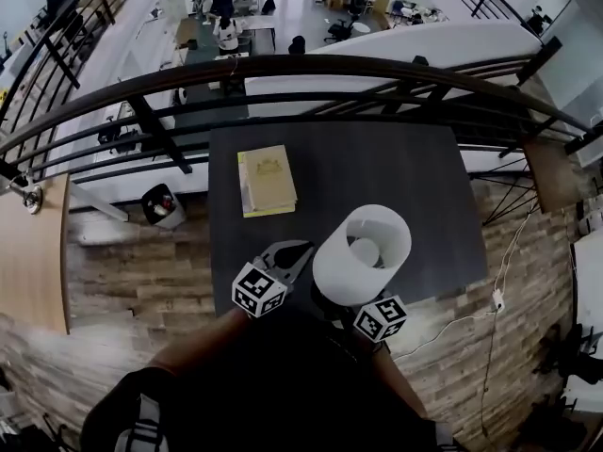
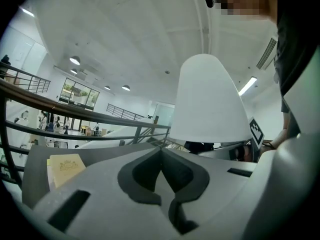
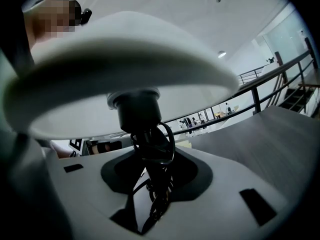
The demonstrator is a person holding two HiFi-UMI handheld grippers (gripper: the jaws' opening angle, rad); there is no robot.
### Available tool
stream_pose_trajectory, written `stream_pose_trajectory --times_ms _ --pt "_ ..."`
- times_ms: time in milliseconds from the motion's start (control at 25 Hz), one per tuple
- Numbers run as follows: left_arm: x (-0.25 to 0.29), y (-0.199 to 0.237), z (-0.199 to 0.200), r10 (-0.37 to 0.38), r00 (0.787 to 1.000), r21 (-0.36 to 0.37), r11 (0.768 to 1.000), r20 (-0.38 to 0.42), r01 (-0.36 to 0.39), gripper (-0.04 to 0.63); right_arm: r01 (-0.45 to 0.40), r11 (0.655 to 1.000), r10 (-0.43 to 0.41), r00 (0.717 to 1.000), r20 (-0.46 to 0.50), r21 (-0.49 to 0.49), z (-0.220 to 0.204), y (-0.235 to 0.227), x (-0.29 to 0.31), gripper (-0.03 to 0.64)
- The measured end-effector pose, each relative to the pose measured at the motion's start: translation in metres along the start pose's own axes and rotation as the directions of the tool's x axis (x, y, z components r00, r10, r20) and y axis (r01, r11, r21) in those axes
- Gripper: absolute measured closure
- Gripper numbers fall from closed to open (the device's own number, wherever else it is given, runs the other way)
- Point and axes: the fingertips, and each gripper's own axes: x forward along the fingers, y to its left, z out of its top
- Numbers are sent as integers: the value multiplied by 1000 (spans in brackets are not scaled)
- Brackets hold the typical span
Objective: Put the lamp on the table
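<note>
Over the near edge of the table [image 1: 415,172], the lamp [image 1: 363,252] stands upright in the air, its white shade on top and its long axis running straight up and down. The right gripper [image 3: 150,159] is clamped on the dark stem just under the shade, with the wound-up cord caught between the jaws alongside the stem. The left gripper [image 1: 294,250] sits just beside the shade on its left, jaws together with nothing between them, so it takes no part in the hold.

From the head view the shade covers everything below it, so I cannot tell whether the foot of the lamp is over the tabletop or short of the edge, nor whether it touches anything. The right gripper view shows the dark tabletop spreading out ahead and to the right, lower than the jaws, which suggests the lamp hangs above the surface rather than resting on it.

What the next move turns on is this: bare table lies ahead of the lamp and below it, so the lamp likely needs carrying a little farther in and then lowering with the stem kept vertical. A book [image 1: 267,179] lies toward the far left of the table, well apart from the lamp, and leaves the middle and right free.
</note>
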Motion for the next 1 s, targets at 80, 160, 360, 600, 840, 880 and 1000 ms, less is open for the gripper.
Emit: stream_pose_trajectory --times_ms 80,160,360,600,840,880,1000 --pt "5 5 -1 25 1000 -4 1000 -6 -25 586 -22 1000 22 1000 -13 4 3 -7 7 476" --pt "10 12 -2 48 999 -12 999 -11 -48 586 -38 999 38 999 -23 4 5 -16 15 476" --pt "24 27 -5 102 995 -34 994 -19 -102 586 -78 997 78 995 -56 1 8 -39 34 476" --pt "47 41 -14 146 988 -61 987 -41 -149 586 -134 991 135 986 -100 15 9 -66 56 476" --pt "68 72 -33 210 975 -96 971 -76 -217 586 -166 986 169 978 -118 32 5 -101 85 476" --pt "72 76 -36 217 973 -100 969 -84 -225 586 -170 985 172 978 -120 30 5 -107 89 476" --pt "85 84 -50 221 969 -88 969 -109 -231 586 -182 983 182 974 -137 13 -3 -126 100 476"
